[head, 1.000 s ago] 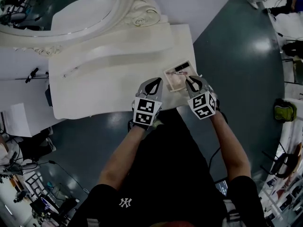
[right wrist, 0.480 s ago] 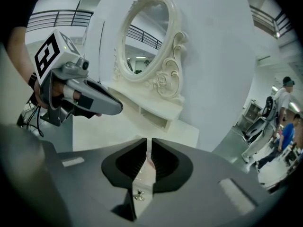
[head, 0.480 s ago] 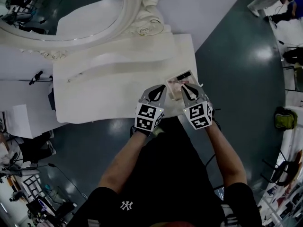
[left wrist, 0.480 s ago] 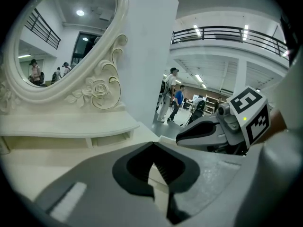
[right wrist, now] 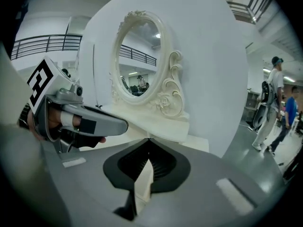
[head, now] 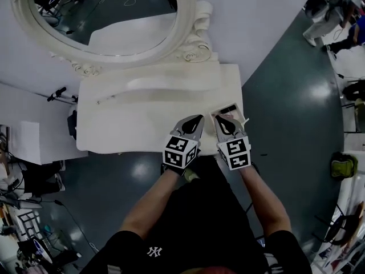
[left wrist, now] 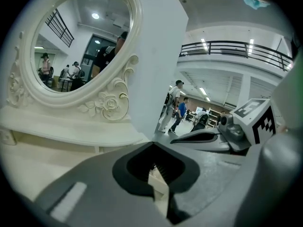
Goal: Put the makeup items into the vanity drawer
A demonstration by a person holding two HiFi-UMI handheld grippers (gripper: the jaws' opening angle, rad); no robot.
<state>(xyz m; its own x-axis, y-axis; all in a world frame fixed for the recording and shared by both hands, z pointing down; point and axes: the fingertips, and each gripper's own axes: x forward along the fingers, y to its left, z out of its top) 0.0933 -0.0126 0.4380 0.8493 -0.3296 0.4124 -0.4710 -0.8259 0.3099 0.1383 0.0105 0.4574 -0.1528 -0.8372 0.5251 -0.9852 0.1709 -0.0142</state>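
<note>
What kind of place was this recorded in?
Probably a big open hall or lab, not a home: the white vanity with its oval mirror stands on a glossy dark floor, with a railed balcony overhead and people around.

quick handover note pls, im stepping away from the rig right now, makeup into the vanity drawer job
Left gripper: jaws shut, nothing in them, above the front edge of the vanity.
Right gripper: jaws shut, nothing in them, over what looks like the open drawer at the vanity's right front corner.
Things: a dark item lies in the drawer; the gripper hides the rest of it.
Done: at least that item is in.
Left: check for leftover makeup, then probably close the drawer.
</note>
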